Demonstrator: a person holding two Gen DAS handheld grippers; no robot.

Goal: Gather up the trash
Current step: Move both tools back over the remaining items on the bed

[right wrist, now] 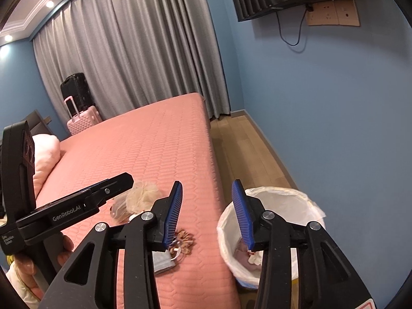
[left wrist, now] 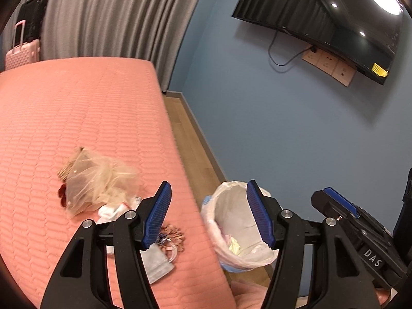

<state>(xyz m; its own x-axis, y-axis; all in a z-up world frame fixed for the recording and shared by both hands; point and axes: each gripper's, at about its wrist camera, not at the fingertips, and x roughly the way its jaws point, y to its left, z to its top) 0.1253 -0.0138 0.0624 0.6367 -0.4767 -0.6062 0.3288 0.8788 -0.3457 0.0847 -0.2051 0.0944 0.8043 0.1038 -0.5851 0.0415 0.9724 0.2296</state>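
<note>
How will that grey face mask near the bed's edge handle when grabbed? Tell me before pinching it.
The grey face mask lies flat and creased, so it is probably floppy and light. Its ear loop seems tangled with the trinkets beside it, which may drag along.

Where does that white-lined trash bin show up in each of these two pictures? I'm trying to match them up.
Left wrist view: the trash bin stands low and centre-right, on the floor beside the bed, partly behind the blue fingers.
Right wrist view: the same bin stands low and right, again on the floor by the bed edge.
Shared landmark: the pink bed, with the grey face mask near its edge.
</note>
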